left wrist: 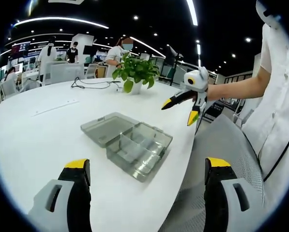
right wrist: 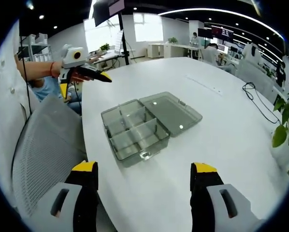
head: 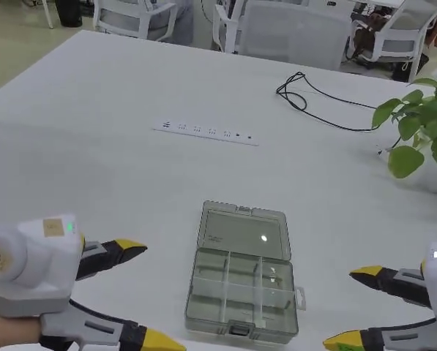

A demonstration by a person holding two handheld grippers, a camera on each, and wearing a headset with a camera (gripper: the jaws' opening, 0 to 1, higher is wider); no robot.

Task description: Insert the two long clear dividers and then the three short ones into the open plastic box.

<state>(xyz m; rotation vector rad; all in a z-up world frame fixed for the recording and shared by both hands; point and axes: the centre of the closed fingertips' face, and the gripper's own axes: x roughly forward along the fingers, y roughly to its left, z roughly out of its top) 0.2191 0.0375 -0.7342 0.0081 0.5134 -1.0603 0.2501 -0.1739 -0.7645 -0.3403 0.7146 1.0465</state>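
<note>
The grey translucent plastic box point(head: 203, 311) lies open near the table's front edge, its lid point(head: 244, 234) laid flat behind it. Clear dividers point(head: 229, 281) stand inside and split it into several compartments. My left gripper point(head: 151, 294) hovers open to the left of the box, holding nothing. Open and holding nothing as well, my right gripper point(head: 348, 307) hangs to the box's right. In the left gripper view the box point(left wrist: 113, 126) lies ahead of the left gripper point(left wrist: 146, 164), with the right gripper point(left wrist: 182, 108) beyond. In the right gripper view the box point(right wrist: 180, 115) lies beyond the right gripper point(right wrist: 143, 167), the left gripper point(right wrist: 85, 83) farther off.
A white power strip point(head: 207, 132) lies mid-table and a black cable point(head: 313, 102) runs at the back right. A potted plant point(head: 423, 124) stands at the right edge. Chairs point(head: 291, 29) line the far side. A mesh chair point(right wrist: 42, 145) sits at the near edge.
</note>
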